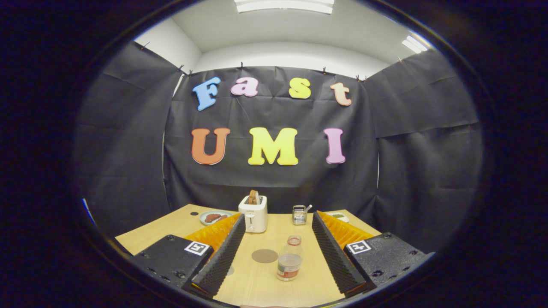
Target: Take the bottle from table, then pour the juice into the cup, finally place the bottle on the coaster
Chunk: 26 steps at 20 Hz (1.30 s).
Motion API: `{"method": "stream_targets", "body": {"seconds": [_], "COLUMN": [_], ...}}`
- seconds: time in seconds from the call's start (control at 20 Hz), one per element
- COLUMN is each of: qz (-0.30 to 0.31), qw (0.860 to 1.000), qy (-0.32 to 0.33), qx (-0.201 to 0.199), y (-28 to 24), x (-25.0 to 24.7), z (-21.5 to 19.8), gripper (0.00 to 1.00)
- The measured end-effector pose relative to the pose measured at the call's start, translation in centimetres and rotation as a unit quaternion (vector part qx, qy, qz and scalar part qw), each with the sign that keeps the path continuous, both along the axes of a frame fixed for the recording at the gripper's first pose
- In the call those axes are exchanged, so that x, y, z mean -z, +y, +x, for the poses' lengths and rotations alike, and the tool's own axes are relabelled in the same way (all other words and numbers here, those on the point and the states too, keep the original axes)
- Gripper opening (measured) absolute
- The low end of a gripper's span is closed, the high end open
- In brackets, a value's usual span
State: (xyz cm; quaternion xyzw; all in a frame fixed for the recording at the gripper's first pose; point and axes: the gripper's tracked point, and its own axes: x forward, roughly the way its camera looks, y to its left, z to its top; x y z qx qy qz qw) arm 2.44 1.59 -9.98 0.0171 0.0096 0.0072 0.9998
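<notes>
Right now the gripper (278,222) hangs above a pale wooden table (257,282), fingers spread wide and grasping nothing. Between them stands the bottle (290,259), upright, untouched, nearer the right finger. At its ten o'clock, just beside it, lies the round brown coaster (264,256). Beyond, at twelve o'clock, a white toaster (253,212) with bread poking out; a small metal rack (299,214) at one o'clock, a plate (214,217) at eleven. Black cloth walls the booth; ceiling lights (284,6) glow overhead.
</notes>
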Motion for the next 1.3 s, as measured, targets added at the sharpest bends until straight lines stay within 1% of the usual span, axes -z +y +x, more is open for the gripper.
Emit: {"method": "stream_targets", "body": {"seconds": [0.1,0.2,0.4,0.7,0.85,0.95,1.3], "qz": [0.007,0.006,0.014,-0.036,-0.053,-0.051,-0.016], "qw": [1.0,1.0,0.999,0.998,0.998,0.998,0.999], "qy": [0.016,0.029,0.027,0.007,0.004,0.005,0.013], "qx": [-0.002,0.004,0.014,0.047,0.044,0.036,0.037], "y": [-0.2,-1.1,-2.0,-3.0,-2.5,-2.1,-3.3], "x": [1.9,3.5,6.0,9.8,12.2,13.6,16.7], "z": [0.6,1.4,2.7,4.9,6.0,6.8,8.8], "gripper": [1.0,1.0,1.0,1.0,1.0,1.0,0.99]}}
